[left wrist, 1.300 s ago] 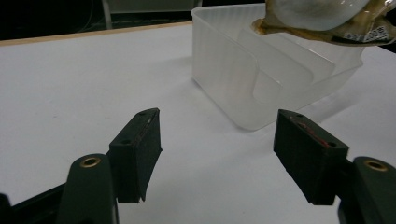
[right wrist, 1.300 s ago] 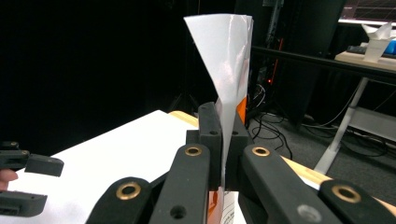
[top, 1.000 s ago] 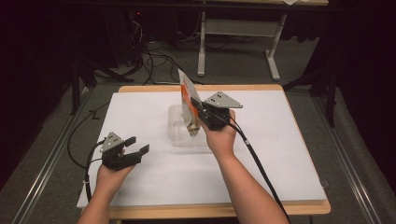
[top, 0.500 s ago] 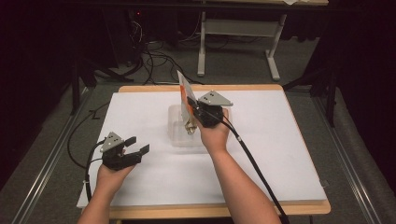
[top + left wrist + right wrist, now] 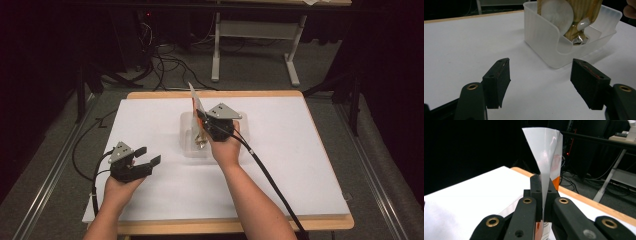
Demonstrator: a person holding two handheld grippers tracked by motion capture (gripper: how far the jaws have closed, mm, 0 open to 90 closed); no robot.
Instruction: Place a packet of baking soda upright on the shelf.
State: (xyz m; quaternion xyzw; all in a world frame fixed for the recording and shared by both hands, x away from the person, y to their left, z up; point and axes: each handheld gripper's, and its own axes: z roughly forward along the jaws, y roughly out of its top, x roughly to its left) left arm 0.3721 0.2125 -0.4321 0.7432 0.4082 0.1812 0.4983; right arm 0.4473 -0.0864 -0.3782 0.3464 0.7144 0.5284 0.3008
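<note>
Looking down on a dark room first: grey carpeted floor [image 5: 165, 75], black cables [image 5: 160, 65] strewn behind the bench, and a pale metal-legged table frame [image 5: 255, 45] farther back. My bench [image 5: 280, 95] has a light wood edge and carries a smooth matte white sheet [image 5: 310, 165] over nearly the whole top.

Near the middle of that sheet sits a frosted translucent plastic bin [image 5: 189, 145], squarish with rounded corners and a scooped-out cut in one wall [image 5: 544, 37]. The surface looks milky and faintly ribbed. Inside it I see a glossy packet, gold and tan with a white round patch [image 5: 574, 17], standing in the bin with its crimped silvery bottom edge low between the walls.

My right gripper [image 5: 202, 120] is over the bin, jaws pinched tight on the top of that packet. From the right gripper view the packet [image 5: 546, 152] rises as a thin, shiny white flap, folded to a point, with an orange band lower down; the black pads clamp it flat.

My left gripper [image 5: 147, 157] rests low near the front left of the sheet, well apart from the bin, jaws spread wide with nothing between them. Its pads [image 5: 499, 80] are matte black and blocky, with brass rivets.
</note>
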